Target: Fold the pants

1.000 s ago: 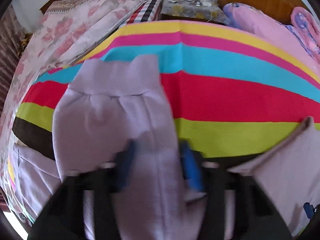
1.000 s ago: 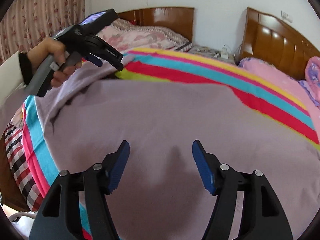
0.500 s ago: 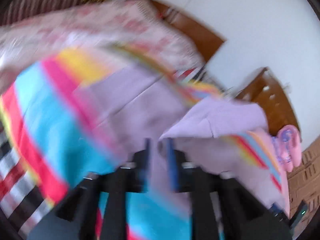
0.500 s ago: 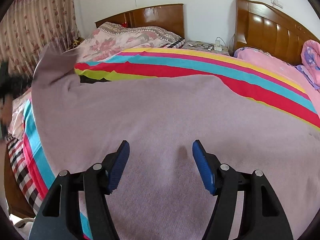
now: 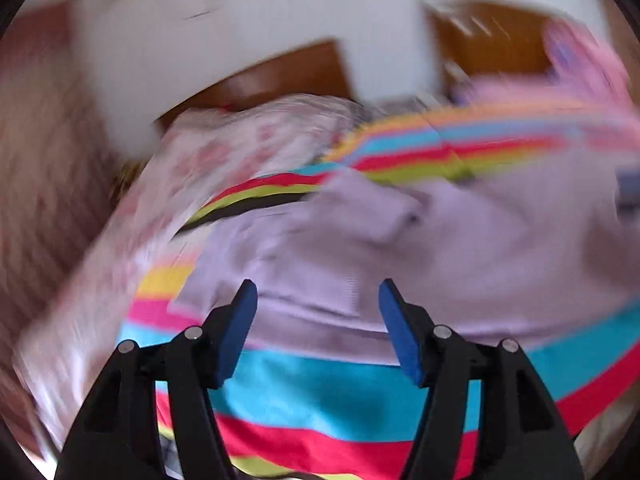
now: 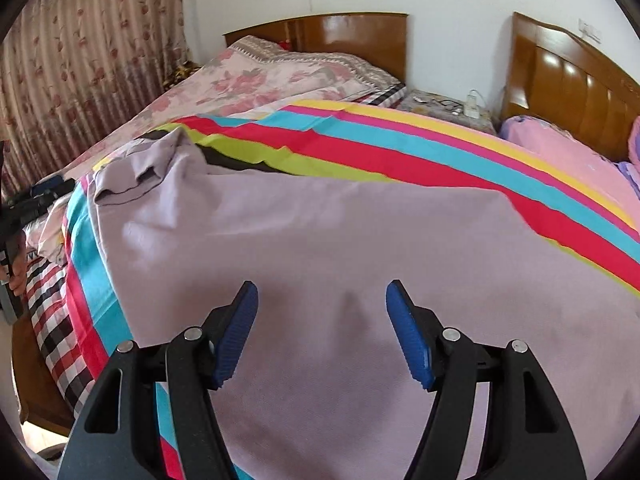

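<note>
Lilac pants (image 6: 320,240) lie spread over a bed with a striped sheet (image 6: 400,152); one leg end is folded back into a bunched cuff (image 6: 132,184) at the far left. My right gripper (image 6: 322,330) hovers open just above the middle of the fabric, holding nothing. The left wrist view is blurred by motion; there my left gripper (image 5: 316,328) is open and empty, just short of the near edge of the pants (image 5: 400,248). In the right wrist view the left gripper (image 6: 36,196) shows at the far left edge, in a person's hand (image 6: 16,280).
A floral quilt (image 6: 256,80) covers the bed's far left side. Wooden headboards (image 6: 568,84) stand against the white wall, with a small bedside table (image 6: 444,106) carrying cables between them. Pink bedding (image 6: 560,156) lies at the right. A checked sheet (image 6: 52,320) hangs over the bed's left edge.
My left gripper let go of the pant leg it carried over, opened, and swung back to the left bed edge. The leg end now lies folded on the pants. The right gripper stayed put.
</note>
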{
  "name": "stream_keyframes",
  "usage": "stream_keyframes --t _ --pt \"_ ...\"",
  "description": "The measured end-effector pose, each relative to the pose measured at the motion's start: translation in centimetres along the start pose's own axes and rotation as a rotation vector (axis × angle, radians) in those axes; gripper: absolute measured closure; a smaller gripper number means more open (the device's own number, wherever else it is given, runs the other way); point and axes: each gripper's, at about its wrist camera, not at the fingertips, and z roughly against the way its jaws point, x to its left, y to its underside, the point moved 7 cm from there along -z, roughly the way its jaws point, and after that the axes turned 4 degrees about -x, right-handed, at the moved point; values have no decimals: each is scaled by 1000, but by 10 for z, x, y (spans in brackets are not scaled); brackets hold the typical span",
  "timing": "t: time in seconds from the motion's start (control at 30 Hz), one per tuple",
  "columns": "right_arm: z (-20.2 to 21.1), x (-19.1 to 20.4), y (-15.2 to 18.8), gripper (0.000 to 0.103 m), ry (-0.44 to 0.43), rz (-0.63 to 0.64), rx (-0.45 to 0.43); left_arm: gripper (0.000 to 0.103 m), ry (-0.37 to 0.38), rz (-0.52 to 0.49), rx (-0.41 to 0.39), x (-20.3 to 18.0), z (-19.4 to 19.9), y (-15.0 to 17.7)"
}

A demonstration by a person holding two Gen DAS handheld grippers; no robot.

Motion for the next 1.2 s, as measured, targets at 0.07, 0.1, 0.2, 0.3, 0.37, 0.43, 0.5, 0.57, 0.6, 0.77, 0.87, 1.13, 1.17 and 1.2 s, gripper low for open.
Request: stream_keyframes --t 0.07,0.1,0.2,0.3,0.37,0.43,0.5,0.57,0.6,0.77,0.87,1.13,1.17,1.2 --pt "-5 4 3 37 -11 -4 10 38 7 -91 48 -12 -19 -2" --pt "-6 5 4 37 -16 -8 13 38 12 -128 100 -15 -34 1" --pt "-8 5 7 36 -22 -14 18 39 93 -170 199 -16 -66 15" --pt "-13 6 1 34 -12 21 28 80 110 -98 192 2 -74 13" --pt "-20 13 -11 34 -20 83 31 94 139 1 148 13 -63 4" --pt "-27 21 -27 34 -37 150 26 95 166 169 91 38 -50 -3" --pt "-38 32 -49 34 -73 223 3 95 211 435 11 79 -40 -7" --pt "-53 44 -69 34 -147 284 1 95 262 759 -58 133 -31 6" --pt "-60 49 -75 35 -191 303 10 95 263 848 -67 148 -32 11" --pt "-103 76 -93 49 -330 416 81 82 153 1077 109 191 -73 75" --pt "-120 85 -98 59 -382 435 113 59 217 1099 82 186 -74 81" --pt "-140 95 -96 69 -449 498 159 50 235 1135 15 173 -58 68" --pt "-139 96 -95 71 -451 506 149 48 233 1136 10 171 -54 72" --pt "-138 97 -94 73 -454 514 144 44 236 1144 -7 170 -48 73"
